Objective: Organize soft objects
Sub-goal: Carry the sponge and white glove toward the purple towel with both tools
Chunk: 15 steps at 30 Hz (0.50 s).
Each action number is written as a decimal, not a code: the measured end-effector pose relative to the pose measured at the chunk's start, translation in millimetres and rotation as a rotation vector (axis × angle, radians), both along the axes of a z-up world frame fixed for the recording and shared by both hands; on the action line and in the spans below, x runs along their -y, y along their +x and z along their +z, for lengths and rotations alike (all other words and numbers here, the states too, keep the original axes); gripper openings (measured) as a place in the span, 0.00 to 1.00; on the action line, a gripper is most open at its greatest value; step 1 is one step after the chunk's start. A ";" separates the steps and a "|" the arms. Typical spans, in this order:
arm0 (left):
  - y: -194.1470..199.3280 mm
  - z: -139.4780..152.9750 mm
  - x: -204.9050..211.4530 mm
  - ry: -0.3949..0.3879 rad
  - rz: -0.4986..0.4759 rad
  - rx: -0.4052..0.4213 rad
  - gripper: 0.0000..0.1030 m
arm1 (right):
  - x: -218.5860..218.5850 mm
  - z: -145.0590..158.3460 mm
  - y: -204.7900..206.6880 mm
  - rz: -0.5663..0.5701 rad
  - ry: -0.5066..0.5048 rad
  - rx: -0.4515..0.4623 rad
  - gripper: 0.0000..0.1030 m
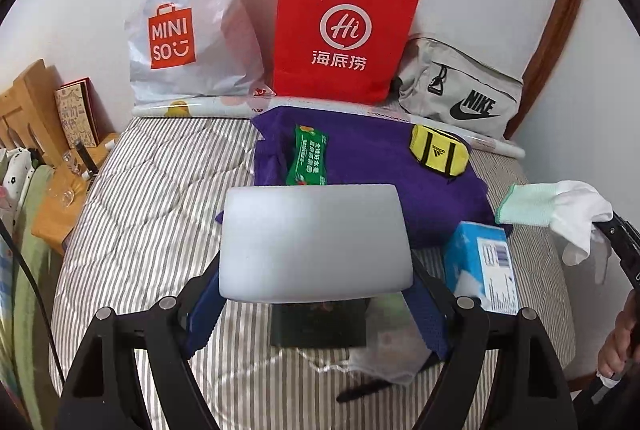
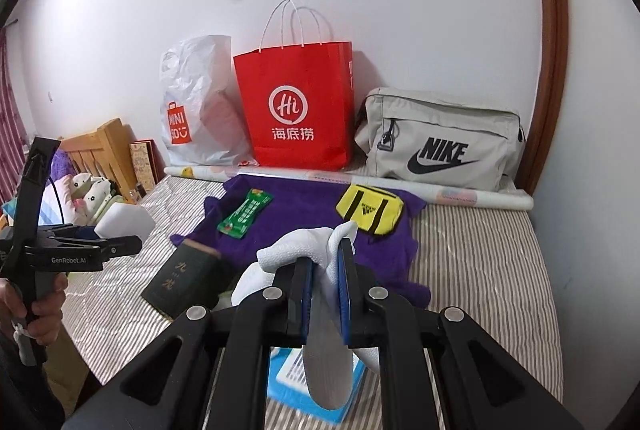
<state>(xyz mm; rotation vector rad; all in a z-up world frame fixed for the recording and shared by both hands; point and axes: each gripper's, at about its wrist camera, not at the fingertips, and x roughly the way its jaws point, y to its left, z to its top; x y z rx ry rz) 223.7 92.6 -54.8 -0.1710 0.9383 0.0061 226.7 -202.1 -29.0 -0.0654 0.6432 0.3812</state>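
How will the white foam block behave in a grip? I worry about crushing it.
The white foam block spans wide between the left gripper jaws without visible denting, so probably fairly firm. Likely very light; smooth faces might slip.

Both handheld black plastic grippers, left [image 1: 316,294] and right [image 2: 326,270], carry blue finger pads [image 2: 305,294] and round silver screws [image 2: 271,293]. White "GenRobot.AI" lettering [image 2: 69,260] marks the left one's side.

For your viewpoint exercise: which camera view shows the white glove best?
The left wrist view: the white glove hangs in full outline, green cuff included. In the right wrist view the right gripper hides much of it.
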 end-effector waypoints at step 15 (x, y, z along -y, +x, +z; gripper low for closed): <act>90.0 -47.0 3.5 -0.068 -0.054 -0.096 0.78 | -2.6 -35.4 78.2 -0.053 -0.028 -0.042 0.11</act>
